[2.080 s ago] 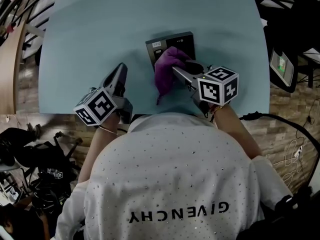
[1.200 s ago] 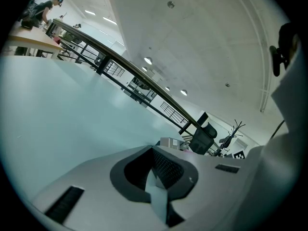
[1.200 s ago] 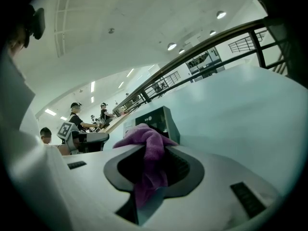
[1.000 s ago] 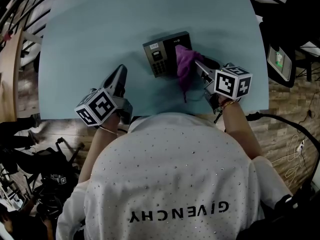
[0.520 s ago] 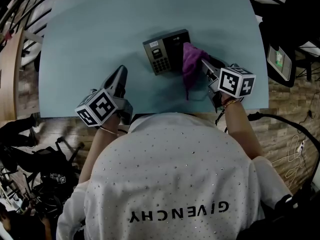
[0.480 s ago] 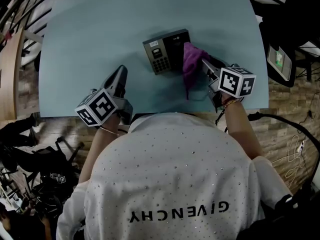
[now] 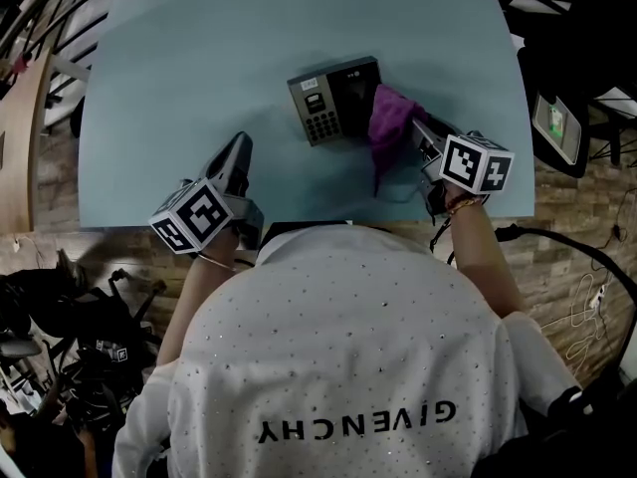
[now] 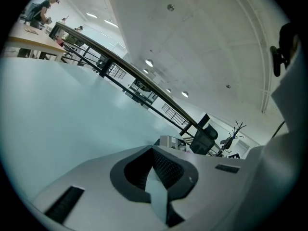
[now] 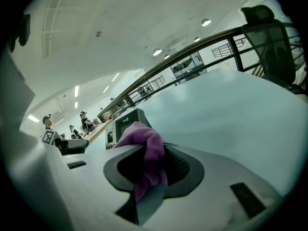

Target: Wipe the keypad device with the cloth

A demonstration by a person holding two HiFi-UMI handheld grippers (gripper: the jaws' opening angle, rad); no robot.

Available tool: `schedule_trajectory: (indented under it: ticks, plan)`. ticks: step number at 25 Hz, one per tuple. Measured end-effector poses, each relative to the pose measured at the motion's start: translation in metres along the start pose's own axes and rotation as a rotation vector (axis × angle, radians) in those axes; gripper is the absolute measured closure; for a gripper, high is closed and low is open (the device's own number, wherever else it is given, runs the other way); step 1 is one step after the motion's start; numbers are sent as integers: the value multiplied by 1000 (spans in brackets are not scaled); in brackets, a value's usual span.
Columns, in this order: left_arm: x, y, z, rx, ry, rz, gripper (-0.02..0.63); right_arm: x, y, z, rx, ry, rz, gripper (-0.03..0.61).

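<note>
The dark keypad device (image 7: 333, 98) lies on the light blue table (image 7: 179, 58), its keys and screen uncovered. A purple cloth (image 7: 390, 127) hangs at the device's right edge, and my right gripper (image 7: 420, 132) is shut on it. In the right gripper view the cloth (image 9: 145, 146) bunches between the jaws, with the device (image 9: 126, 124) just beyond to the left. My left gripper (image 7: 239, 152) rests near the table's front edge, left of the device and apart from it. It is shut, with nothing between its jaws (image 8: 159, 186); the device (image 8: 169, 141) shows small and far off.
A black office chair (image 9: 269, 37) stands beyond the table's far right side. Stands and cables (image 7: 70, 347) crowd the floor at the left. A small screen unit (image 7: 555, 122) sits off the table's right edge. People sit at distant desks (image 9: 82, 121).
My right gripper has dragged the cloth rightward across the device and off its face, uncovering the keypad. The left gripper has stayed where it was.
</note>
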State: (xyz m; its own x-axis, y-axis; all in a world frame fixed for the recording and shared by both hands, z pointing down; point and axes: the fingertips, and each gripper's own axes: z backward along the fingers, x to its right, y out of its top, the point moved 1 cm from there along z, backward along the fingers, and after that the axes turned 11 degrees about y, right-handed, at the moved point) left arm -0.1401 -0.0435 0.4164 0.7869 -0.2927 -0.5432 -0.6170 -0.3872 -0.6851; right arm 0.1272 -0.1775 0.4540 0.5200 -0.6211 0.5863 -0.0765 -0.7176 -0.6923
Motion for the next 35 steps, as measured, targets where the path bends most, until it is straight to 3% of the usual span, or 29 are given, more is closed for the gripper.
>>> schedule_trajectory:
  ticks: [12, 19, 22, 30, 35]
  plan:
    - [-8, 13, -4, -31, -37, 0, 620, 13, 5, 20, 25, -160, -20, 483]
    - [-17, 31, 1, -68, -75, -38, 620, -20, 34, 32, 206, -208, 77, 485]
    - [-27, 42, 6, -77, -85, -57, 620, -50, 35, 24, 232, -135, 136, 485]
    - [-42, 56, 10, -86, -125, -63, 620, -126, -12, -26, 90, 81, 195, 488]
    - [-49, 45, 16, -105, -137, -54, 620, -144, -40, -56, -3, 109, 205, 488]
